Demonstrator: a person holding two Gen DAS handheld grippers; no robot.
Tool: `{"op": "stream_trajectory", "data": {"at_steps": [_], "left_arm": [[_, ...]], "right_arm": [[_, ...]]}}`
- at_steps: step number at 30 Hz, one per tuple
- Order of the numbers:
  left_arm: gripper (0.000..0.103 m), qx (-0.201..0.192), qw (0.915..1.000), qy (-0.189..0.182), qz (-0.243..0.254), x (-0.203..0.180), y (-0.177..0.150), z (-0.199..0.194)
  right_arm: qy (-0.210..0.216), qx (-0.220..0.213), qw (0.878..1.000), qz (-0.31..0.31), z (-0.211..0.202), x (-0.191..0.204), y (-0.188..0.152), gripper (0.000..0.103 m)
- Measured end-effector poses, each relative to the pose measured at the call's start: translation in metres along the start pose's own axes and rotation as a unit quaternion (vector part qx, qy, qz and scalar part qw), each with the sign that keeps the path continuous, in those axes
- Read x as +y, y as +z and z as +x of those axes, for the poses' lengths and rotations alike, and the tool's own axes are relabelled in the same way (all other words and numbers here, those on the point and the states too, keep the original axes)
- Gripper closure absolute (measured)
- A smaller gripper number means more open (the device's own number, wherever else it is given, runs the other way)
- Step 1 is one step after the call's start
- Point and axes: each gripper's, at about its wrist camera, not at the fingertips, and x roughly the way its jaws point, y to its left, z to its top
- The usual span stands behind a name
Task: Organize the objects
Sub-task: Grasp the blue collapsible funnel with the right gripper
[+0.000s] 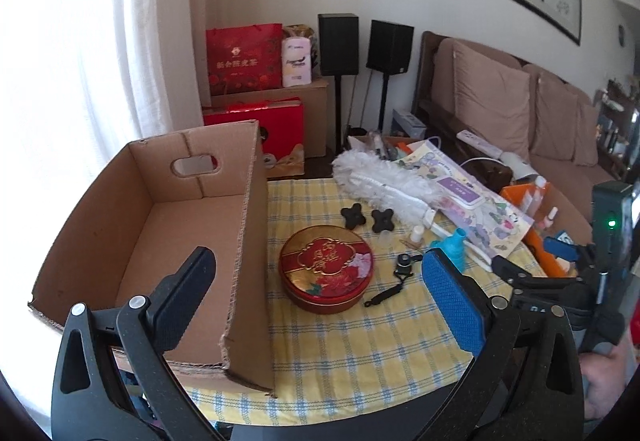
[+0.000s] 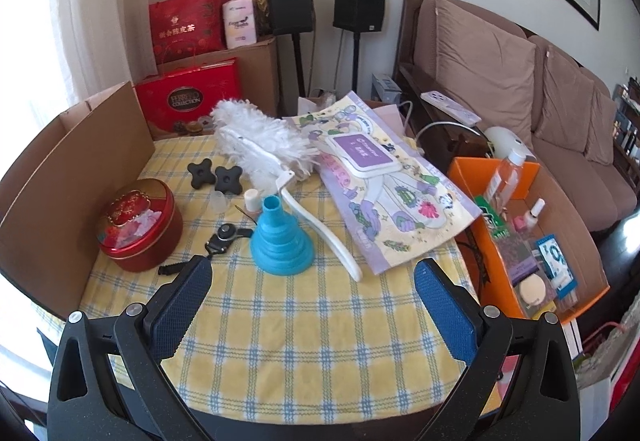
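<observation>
Loose items sit mid-table on the check cloth, none boxed yet.

Red tin (image 1: 326, 268) stands just beside the right wall of the empty cardboard box (image 1: 152, 225), which takes the table's left side. From the left tool (image 1: 316, 289) the tin lies dead ahead, framed between the fingers; the tool is spread wide and holds nothing. The tin is round, so no long axis to line up.

Blue funnel (image 2: 282, 237) stands wide end down, straight ahead of the right tool (image 2: 312, 305), which is also spread and empty. Black lanyard clip (image 2: 224, 235) lies between tin and funnel. Two black knobs (image 2: 216, 177) sit behind them, touching or nearly so. Small white bottle (image 2: 253, 199) is just behind the funnel.

Duster (image 2: 280, 157): long axis runs from the far middle toward the near right, handle end just beside the funnel. Its head rests against the printed bag (image 2: 384, 193), which overhangs the right edge.

Orange box (image 2: 516, 237) off the right edge already holds small stuff.

My read: left takes the tin, since the box is just to its left. The lift must clear the box wall. Near edge of the table (image 2: 320, 361) is bare cloth, so there's room to approach low. Risk: the clip's strap snagging a finger beside the tin.
</observation>
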Motion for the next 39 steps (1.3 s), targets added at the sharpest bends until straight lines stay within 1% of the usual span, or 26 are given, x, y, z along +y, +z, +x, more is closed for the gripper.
{"op": "stream_trajectory", "data": {"at_steps": [3,5,7,10,12,14,17,21,28,31,35,36,38,39], "left_arm": [[0.0,0.005,0.9997,-0.025,0.005,-0.014,0.004,0.01],[0.0,0.018,0.999,-0.04,0.01,-0.024,0.006,0.026],[0.0,0.03,0.9979,-0.055,0.015,-0.032,0.005,0.039],[0.0,0.051,0.9969,-0.054,0.027,-0.045,0.001,0.062],[0.0,0.055,0.9965,-0.053,0.035,-0.05,-0.003,0.07],[0.0,0.06,0.996,-0.047,0.046,-0.055,-0.006,0.079],[0.0,0.067,0.9955,-0.048,0.046,-0.054,-0.01,0.086],[0.0,0.082,0.9945,-0.056,0.034,-0.048,-0.013,0.099],[0.0,0.1,0.9921,-0.074,0.014,-0.042,-0.01,0.12],[0.0,0.105,0.9905,-0.088,0.009,-0.041,-0.007,0.127],[0.002,0.112,0.9885,-0.101,-0.005,-0.037,-0.001,0.132],[0.002,0.112,0.9883,-0.103,-0.007,-0.037,0.0,0.132],[0.002,0.111,0.9881,-0.106,-0.005,-0.036,0.001,0.132],[0.002,0.11,0.9881,-0.107,-0.002,-0.036,0.001,0.131]], "right_arm": [[0.014,-0.003,1.0,-0.007,0.008,0.002,0.003,0.002],[0.023,0.0,1.0,-0.011,0.015,0.003,0.005,0.006],[0.03,0.004,0.999,-0.012,0.023,0.002,0.006,0.008],[0.05,0.015,0.999,-0.012,0.037,-0.002,0.008,0.011],[0.064,0.022,0.998,-0.01,0.047,-0.005,0.009,0.015],[0.076,0.033,0.997,-0.009,0.058,-0.007,0.009,0.022],[0.093,0.047,0.994,-0.016,0.074,-0.007,0.007,0.038],[0.098,0.049,0.993,-0.037,0.088,-0.002,0.005,0.039],[0.105,0.052,0.992,-0.043,0.105,-0.003,0.008,0.039],[0.112,0.049,0.991,-0.053,0.108,0.001,0.008,0.04],[0.121,0.05,0.989,-0.062,0.114,0.007,0.009,0.047],[0.121,0.049,0.989,-0.064,0.114,0.008,0.009,0.049],[0.112,0.047,0.99,-0.071,0.115,0.01,0.009,0.061],[0.115,0.047,0.99,-0.07,0.114,0.01,0.008,0.061]]}}
